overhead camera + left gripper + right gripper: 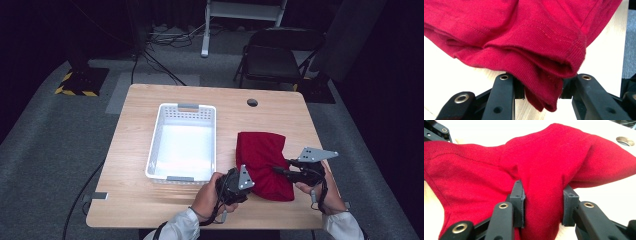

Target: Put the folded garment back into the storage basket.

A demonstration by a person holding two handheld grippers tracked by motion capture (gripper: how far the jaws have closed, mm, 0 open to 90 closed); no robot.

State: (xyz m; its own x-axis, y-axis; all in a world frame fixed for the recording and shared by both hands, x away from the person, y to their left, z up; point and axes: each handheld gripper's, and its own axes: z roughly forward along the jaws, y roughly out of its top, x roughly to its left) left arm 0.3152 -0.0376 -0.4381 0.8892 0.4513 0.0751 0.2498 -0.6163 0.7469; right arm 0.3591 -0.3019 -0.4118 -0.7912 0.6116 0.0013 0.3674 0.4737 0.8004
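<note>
The folded red garment [264, 164] lies on the counter [140, 200] just right of the white basket [183, 142], its long axis running away from the person; the left tongs [244, 186] bite its near left corner, clamped on the bunched hem layers; the right tongs [281, 170] pinch a raised ridge of cloth on its right edge; the basket sits to the left of both, nearer the left hand [210, 195], so I judge the lift must carry leftward

The folded garment [263, 162] is plain deep red with matching stitching. The slotted basket [182, 142] is white with grey handles. The table [145, 200] is pale wood-grain. Both grippers have black jaws.
</note>
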